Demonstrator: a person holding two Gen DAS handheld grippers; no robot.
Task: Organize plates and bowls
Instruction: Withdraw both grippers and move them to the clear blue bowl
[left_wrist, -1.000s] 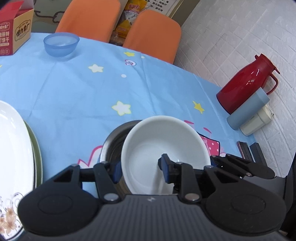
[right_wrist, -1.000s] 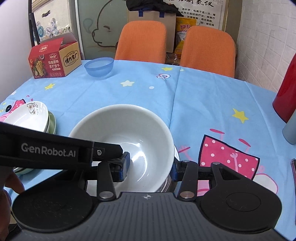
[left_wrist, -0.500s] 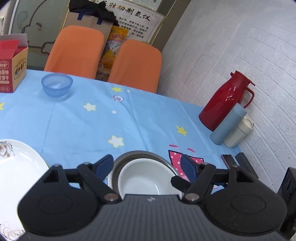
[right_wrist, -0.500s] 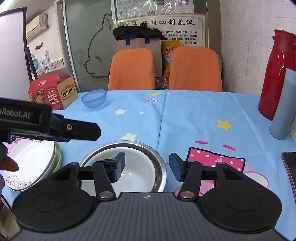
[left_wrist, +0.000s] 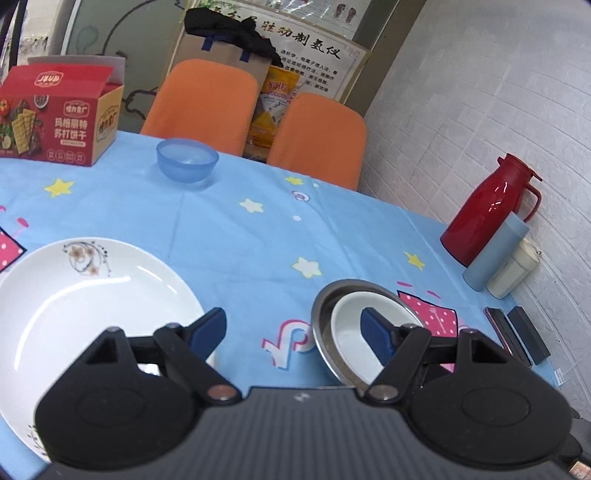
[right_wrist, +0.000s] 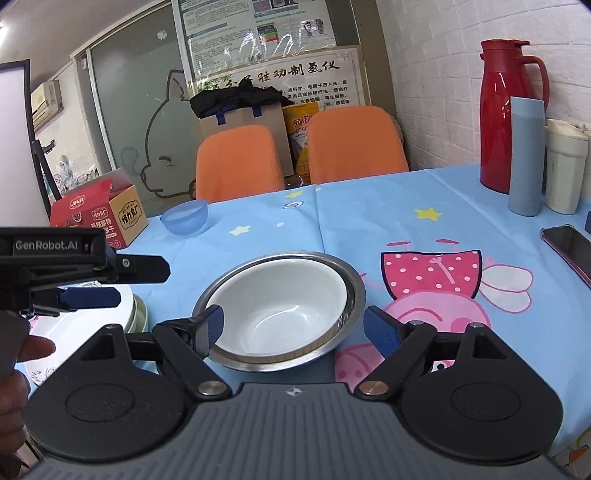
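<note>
Standing over the counter (right_wrist: 406, 206), I see the left hand-held gripper (left_wrist: 295, 328) and the right hand-held gripper (right_wrist: 293, 325) both empty, their jaws having just been opening and now spread wide with nothing between the pads. The white bowl (right_wrist: 284, 306) sits nested inside the steel bowl (right_wrist: 354, 291), at about twelve o'clock from the right gripper and near two o'clock from the left. A stack of plates, topped by the white flowered plate (left_wrist: 85, 295), lies at roughly nine o'clock from the nested bowls, with a green plate (right_wrist: 141, 314) peeking out beneath it.

By my reckoning the bowl-nesting step is done and the hands are free. One blue bowl (left_wrist: 187, 164) sits apart at the far side, around eleven o'clock, near the red carton (left_wrist: 55, 122). The next move likely calls for reaching across to that bowl, closing on its rim, and carrying it over to the nested pair without knocking the plates.
</note>
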